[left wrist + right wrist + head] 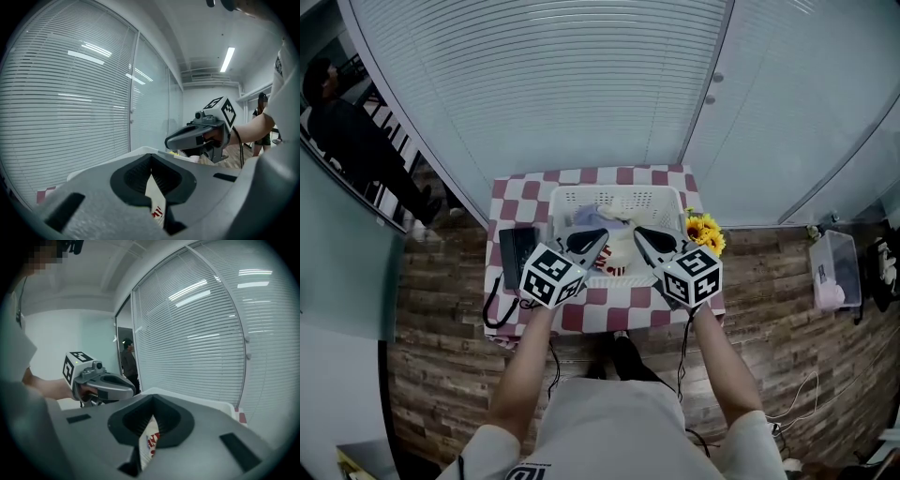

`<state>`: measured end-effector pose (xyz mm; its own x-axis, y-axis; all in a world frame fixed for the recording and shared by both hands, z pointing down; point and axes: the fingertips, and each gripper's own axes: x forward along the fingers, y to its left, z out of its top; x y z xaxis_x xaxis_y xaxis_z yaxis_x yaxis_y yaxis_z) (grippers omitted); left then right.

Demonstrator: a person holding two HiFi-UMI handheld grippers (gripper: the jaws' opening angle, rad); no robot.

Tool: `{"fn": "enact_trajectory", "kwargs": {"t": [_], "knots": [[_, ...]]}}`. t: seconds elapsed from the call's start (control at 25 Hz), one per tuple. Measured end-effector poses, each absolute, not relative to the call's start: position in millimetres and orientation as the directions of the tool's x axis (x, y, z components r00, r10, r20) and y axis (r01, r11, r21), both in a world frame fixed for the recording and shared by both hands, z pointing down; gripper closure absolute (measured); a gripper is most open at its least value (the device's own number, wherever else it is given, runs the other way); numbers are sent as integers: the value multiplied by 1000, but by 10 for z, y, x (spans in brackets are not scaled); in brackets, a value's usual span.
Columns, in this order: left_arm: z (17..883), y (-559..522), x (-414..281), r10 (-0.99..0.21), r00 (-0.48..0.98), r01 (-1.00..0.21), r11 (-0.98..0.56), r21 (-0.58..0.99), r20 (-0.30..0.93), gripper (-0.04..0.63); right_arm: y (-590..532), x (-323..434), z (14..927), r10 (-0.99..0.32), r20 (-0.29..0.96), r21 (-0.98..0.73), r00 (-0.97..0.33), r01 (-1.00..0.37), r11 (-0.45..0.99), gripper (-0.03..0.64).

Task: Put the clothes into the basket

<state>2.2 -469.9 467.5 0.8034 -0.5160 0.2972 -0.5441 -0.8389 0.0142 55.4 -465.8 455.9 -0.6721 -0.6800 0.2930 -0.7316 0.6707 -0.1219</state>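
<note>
A white basket (pixel 565 199) stands on the checkered table (pixel 511 192) with pale clothes (pixel 598 217) lying in it. Over its near rim, both grippers hold one white garment with red print (pixel 617 264) between them. My left gripper (pixel 600 235) is shut on the garment's left part; in the left gripper view the cloth (pixel 154 197) shows pinched between the closed jaws. My right gripper (pixel 640 233) is shut on the right part, and the cloth (pixel 147 444) shows likewise in the right gripper view. The two grippers' tips point toward each other, a short gap apart.
A black bag with a strap (pixel 516 255) lies on the table left of the basket. Yellow flowers (pixel 705 231) stand at its right. A clear plastic box (pixel 834 270) sits on the wooden floor at the right. A person (pixel 356 131) stands far left, behind glass.
</note>
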Motion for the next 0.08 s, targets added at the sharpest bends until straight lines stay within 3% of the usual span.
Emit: {"fn": "enact_trajectory", "kwargs": {"t": [0.08], "knots": [[4682, -4696, 27, -516, 803, -544, -839, 15, 297, 583, -4648, 560, 4576, -680, 298, -124, -670, -733, 669, 599]]}}
